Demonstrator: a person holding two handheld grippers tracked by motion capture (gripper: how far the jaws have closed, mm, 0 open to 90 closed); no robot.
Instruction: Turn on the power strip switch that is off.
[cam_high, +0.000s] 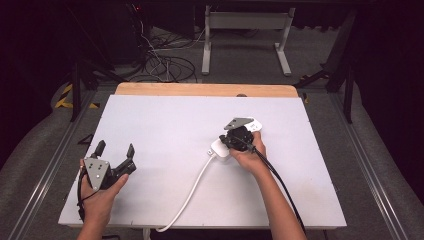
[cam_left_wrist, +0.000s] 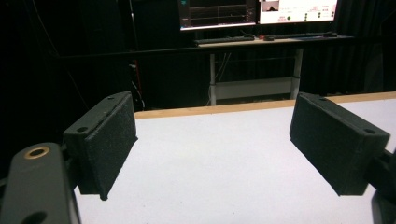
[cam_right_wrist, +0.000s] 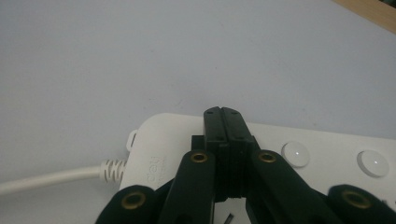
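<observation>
Two claws — my right gripper (cam_right_wrist: 223, 114) pressed closed atop the power strip (cam_right_wrist: 322, 154), left gripper (cam_high: 116, 152) wide open, idle; its buttons (cam_right_wrist: 296, 154) look untouched — most remains, I'd judge.

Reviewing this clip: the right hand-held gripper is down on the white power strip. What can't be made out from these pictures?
- High view: most of the power strip lies under the right hand-held gripper and hand.
- Right gripper view: the closed jaws cover whatever they press on the strip; its right end is cut off by the frame edge.
- High view: the white cable runs off the table's near edge.
- Embossed lettering on the strip: too blurred to read.
</observation>
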